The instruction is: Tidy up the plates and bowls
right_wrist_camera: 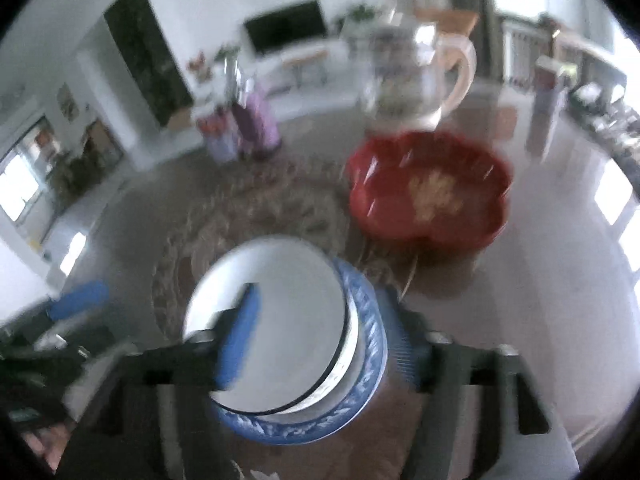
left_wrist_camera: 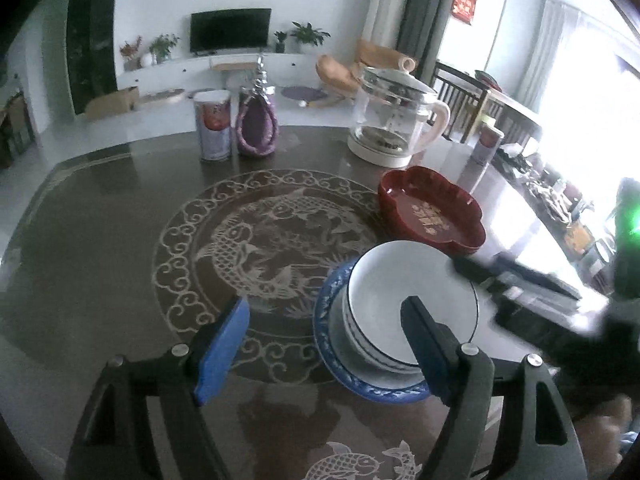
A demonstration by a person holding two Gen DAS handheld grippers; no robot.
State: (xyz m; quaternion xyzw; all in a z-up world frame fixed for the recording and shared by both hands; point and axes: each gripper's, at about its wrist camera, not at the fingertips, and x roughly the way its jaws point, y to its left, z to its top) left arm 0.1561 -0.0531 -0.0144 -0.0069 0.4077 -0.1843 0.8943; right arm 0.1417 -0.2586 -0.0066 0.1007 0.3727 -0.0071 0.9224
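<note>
Left gripper (left_wrist_camera: 324,344): tilted down toward the surface, its blue-padded fingers (left_wrist_camera: 222,344) spread wide with nothing between them; one finger stands over bare surface, the other in front of the bowl.
Right gripper (right_wrist_camera: 320,344): also angled down, fingers (right_wrist_camera: 240,340) wide apart and gripping nothing; the bowl and plate lie between them in that blurred view, and I cannot tell whether either pad touches the rim.
Bowl (left_wrist_camera: 412,300): white with a dark rim line and blue pattern on its side, sitting upright on the plate.
Plate (left_wrist_camera: 332,332): blue-patterned, flat on the surface, under the bowl.
Red dish (left_wrist_camera: 432,208): scalloped, with gold lettering inside, just behind the bowl and plate.
Surface (left_wrist_camera: 100,220): dark, glossy and rounded, with a pale fish-and-cloud design in the middle.
Far side of the surface: a glass kettle (left_wrist_camera: 396,116) on a cream base, a tall can (left_wrist_camera: 213,124), and a purple pouch (left_wrist_camera: 258,128) beside the can.
Room: a television (left_wrist_camera: 230,30) on a white wall above a low white cabinet with potted plants (left_wrist_camera: 308,34), and bright windows on the right.
</note>
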